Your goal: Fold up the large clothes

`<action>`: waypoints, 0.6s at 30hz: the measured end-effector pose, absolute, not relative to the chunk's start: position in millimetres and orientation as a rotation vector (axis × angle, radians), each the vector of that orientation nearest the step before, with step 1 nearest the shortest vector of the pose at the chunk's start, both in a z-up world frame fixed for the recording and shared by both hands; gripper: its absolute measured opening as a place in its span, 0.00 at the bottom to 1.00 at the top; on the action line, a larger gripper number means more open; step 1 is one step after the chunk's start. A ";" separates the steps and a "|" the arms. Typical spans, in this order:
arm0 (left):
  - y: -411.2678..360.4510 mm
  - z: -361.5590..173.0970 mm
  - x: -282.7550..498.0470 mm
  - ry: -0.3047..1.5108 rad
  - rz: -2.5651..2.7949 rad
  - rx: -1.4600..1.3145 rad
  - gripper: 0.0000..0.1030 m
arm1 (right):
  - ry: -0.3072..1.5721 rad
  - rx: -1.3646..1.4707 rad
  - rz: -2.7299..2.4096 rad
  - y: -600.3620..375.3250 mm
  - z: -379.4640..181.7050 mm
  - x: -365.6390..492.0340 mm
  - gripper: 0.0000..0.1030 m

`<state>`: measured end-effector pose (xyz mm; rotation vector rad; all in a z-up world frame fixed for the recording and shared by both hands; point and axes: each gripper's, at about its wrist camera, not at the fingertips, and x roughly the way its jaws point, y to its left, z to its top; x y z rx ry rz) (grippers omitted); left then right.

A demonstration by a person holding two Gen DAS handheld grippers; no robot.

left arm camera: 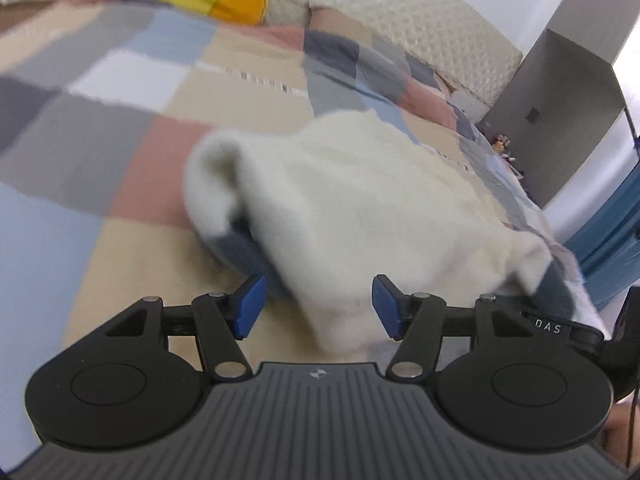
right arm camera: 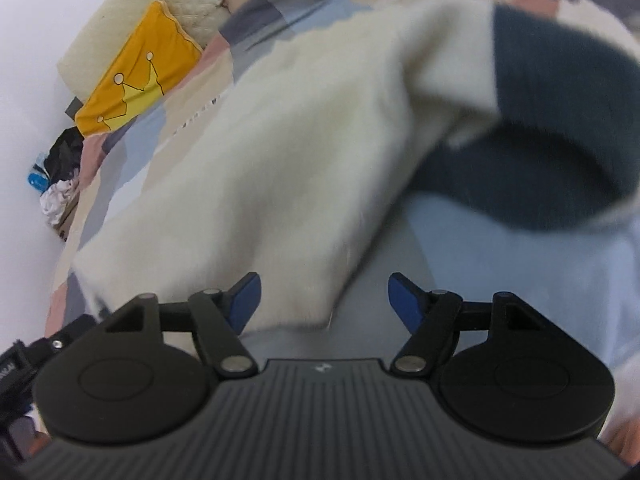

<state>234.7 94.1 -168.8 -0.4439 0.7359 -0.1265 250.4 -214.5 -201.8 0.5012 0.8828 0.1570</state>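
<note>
Here the cream sweater [left arm camera: 360, 200] lies on the bed's patchwork quilt [left arm camera: 120, 128], its checks in grey, pale blue, beige, pink and white. The garment is fluffy and off-white with dark blue-grey trim; in the left wrist view a dark cuff [left arm camera: 244, 256] shows at the near left end of a rolled sleeve, just beyond the left claw [left arm camera: 318, 306].

That left claw stands open: its 2 blue pads [left arm camera: 250, 306] are well apart, and the lower edge of the sweater hangs down between them without either pad pressing on it.

The right claw [right arm camera: 324, 302] is open as well, its blue pads [right arm camera: 244, 300] spread wide. In the right wrist view a corner of the cream fabric [right arm camera: 260, 184] reaches down just beside the left-hand pad, while the right-hand pad sits over bare pale blue and grey quilt [right arm camera: 500, 248]. Whether the cloth touches that left-hand pad I cannot tell. To the upper right of this view a wide dark blue-grey band [right arm camera: 560, 92] of the sweater curls up, standing open like a loop.

An orange cushion [right arm camera: 136, 80] with a yellow crown drawn on it rests at the head of the bed against a cream quilted headboard [right arm camera: 120, 20]. Both views are blurred.
</note>
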 end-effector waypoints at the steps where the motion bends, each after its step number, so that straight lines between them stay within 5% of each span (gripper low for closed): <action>1: 93.2 -172.1 236.0 0.749 -0.133 -0.458 0.62 | 0.884 0.516 0.155 -215.3 -201.7 249.3 0.70; 14: 77.3 -208.9 263.0 0.727 -0.147 -0.525 0.61 | 0.874 0.453 0.110 -207.7 -206.6 253.5 0.70; 18: 71.3 -213.9 272.9 0.754 -0.136 -0.546 0.39 | 0.857 0.436 0.103 -207.8 -204.7 252.9 0.70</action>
